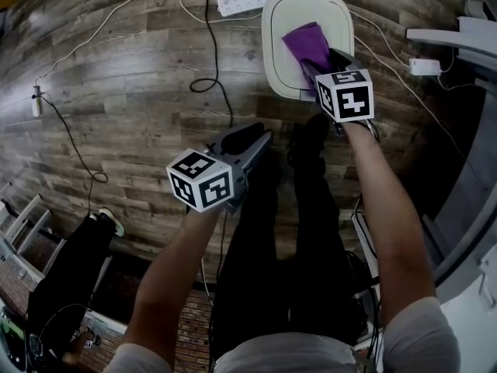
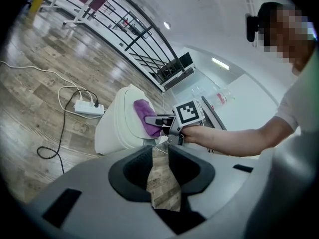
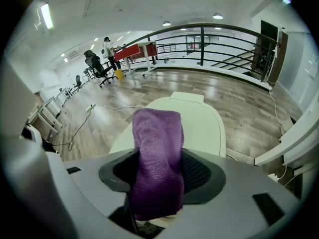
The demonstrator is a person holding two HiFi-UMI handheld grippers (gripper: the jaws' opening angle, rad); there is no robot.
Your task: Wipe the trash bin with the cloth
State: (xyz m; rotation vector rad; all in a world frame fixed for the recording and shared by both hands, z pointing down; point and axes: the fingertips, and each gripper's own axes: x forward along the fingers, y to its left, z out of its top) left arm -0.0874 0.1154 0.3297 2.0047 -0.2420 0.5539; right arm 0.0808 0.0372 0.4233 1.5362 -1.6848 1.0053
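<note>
Nearest the lens, the person's left forearm (image 1: 175, 274) and right forearm (image 1: 388, 208) stretch out over dark trousers (image 1: 291, 239) toward the trash bin (image 1: 281, 61). The bin is cream-coloured and stands on a wood-plank floor (image 1: 132, 92) that spreads out on every side of it. The right tool (image 1: 320, 67) is over the near part of the bin's top and points steeply down at it. Its jaws are closed on the cloth (image 1: 304, 41), a thick purple fold that fills the gap between the pads. The cloth reaches forward from the jaws and lies on the bin's lid, roughly at its middle. The left tool (image 2: 160, 156) is held well short of the bin, on the person's side of it and off to the bin's left. Its jaws stand slightly apart with only bare floor showing between them. Just beyond the bin's far left corner lies a white power strip (image 1: 245, 1), with cables running away from it across the floor. A small white adapter (image 1: 425, 66) lies to the right of the bin.
</note>
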